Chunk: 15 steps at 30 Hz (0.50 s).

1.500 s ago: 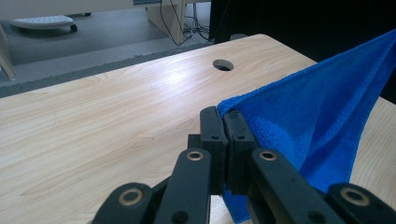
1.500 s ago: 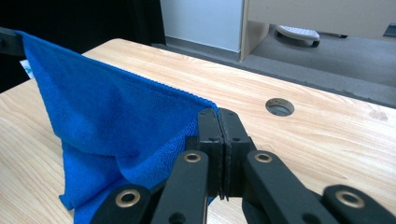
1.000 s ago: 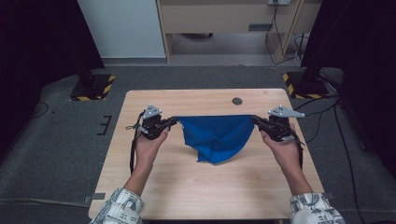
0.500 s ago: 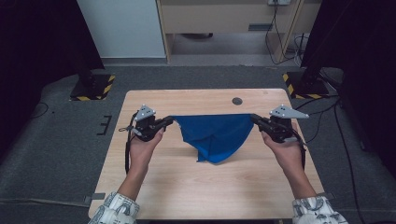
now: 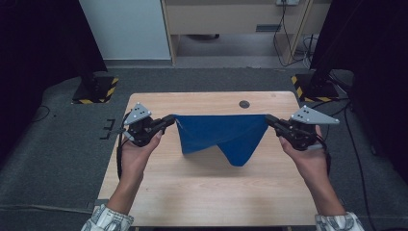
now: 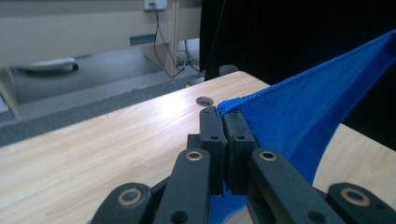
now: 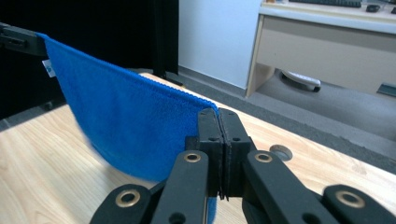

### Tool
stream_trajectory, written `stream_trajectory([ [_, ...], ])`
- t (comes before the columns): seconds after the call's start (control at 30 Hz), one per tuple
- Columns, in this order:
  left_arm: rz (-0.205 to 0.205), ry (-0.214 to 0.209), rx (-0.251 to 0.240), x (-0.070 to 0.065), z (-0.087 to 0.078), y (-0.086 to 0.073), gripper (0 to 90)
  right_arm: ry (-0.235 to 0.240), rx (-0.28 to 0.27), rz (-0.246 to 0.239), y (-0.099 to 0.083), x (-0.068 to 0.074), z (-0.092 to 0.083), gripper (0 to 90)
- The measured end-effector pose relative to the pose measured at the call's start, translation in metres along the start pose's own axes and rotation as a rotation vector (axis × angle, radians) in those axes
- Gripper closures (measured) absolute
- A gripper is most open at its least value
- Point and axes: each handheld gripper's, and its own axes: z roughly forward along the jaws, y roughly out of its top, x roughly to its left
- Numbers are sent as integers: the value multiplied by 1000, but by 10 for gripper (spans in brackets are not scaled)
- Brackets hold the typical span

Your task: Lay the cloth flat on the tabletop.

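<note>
A blue cloth (image 5: pixel 221 137) hangs stretched between my two grippers above the wooden table (image 5: pixel 202 192), its top edge taut and its lower part drooping to a point. My left gripper (image 5: pixel 172 118) is shut on the cloth's left top corner. My right gripper (image 5: pixel 267 118) is shut on the right top corner. In the left gripper view the jaws (image 6: pixel 223 116) pinch the blue cloth (image 6: pixel 308 112), which runs off to the upper right. In the right gripper view the jaws (image 7: pixel 218 114) pinch the cloth (image 7: pixel 126 121), which stretches to the other gripper (image 7: pixel 18 39) at the upper left.
A small dark round hole (image 5: pixel 244 104) sits near the table's far edge. Grey carpet surrounds the table, with black stands on yellow-striped bases (image 5: pixel 94 91) at both far corners. A beige desk (image 7: pixel 327 37) and cables lie beyond.
Both grippers rose and moved apart, lifting the cloth off the table and pulling its top edge straight. The cloth now hangs wider and flatter.
</note>
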Motion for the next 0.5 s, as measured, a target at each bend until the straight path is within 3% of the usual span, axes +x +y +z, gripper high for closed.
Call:
stream_trajectory([
  [0.13,31,-9,0,-9,-8,9,877,5,-19,-9,7,1,-11,891],
  [0.2,51,-3,22,-12,-6,13,877,3,3,-5,7,-4,-10,890],
  [0.33,34,4,63,-5,11,10,875,-2,81,11,-6,-15,10,889],
  [0.5,23,17,114,6,33,0,873,-13,118,33,-22,-29,35,889],
])
